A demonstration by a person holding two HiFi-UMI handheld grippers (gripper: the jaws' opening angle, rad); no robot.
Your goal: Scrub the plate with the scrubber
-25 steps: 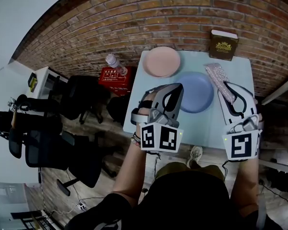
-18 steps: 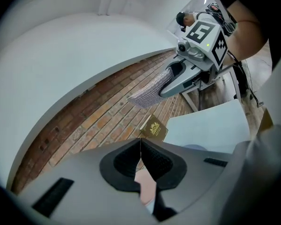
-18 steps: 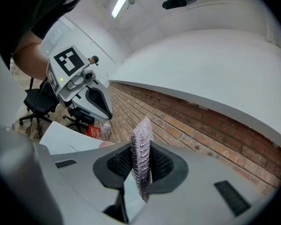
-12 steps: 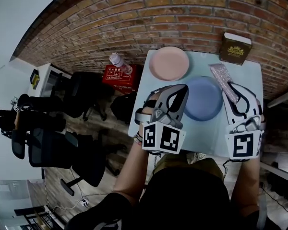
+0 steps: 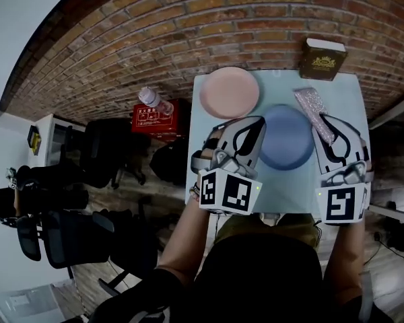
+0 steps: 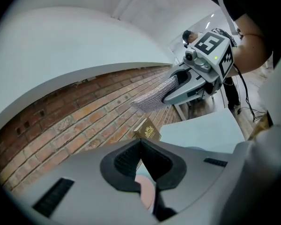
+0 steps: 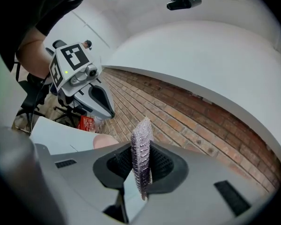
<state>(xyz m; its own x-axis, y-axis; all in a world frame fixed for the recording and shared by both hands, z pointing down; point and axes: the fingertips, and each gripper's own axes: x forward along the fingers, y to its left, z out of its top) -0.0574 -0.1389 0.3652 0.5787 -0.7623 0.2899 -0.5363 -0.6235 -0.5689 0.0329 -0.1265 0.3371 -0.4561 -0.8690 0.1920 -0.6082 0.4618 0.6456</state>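
Note:
A blue plate (image 5: 287, 136) lies on the pale table (image 5: 283, 187), with a pink plate (image 5: 229, 92) behind it to the left. My right gripper (image 5: 325, 123) is shut on a glittery silver-pink scrubber (image 5: 314, 114), which sticks out past the jaws over the blue plate's right edge; the right gripper view shows the scrubber (image 7: 141, 156) clamped upright between the pads. My left gripper (image 5: 254, 126) is held at the blue plate's left edge, shut with nothing between its jaws (image 6: 141, 146). In the left gripper view the right gripper (image 6: 178, 89) and scrubber (image 6: 155, 97) are raised in the air.
A brown box with gold print (image 5: 321, 58) stands at the table's back right against the brick wall. A red crate (image 5: 153, 120) with a water bottle (image 5: 155, 101) sits on the floor left of the table. Black office chairs (image 5: 67, 227) stand further left.
The head view has shifted, so the table sits a little nearer and more centred. Both grippers keep their pose above the blue plate; the scrubber stays gripped.

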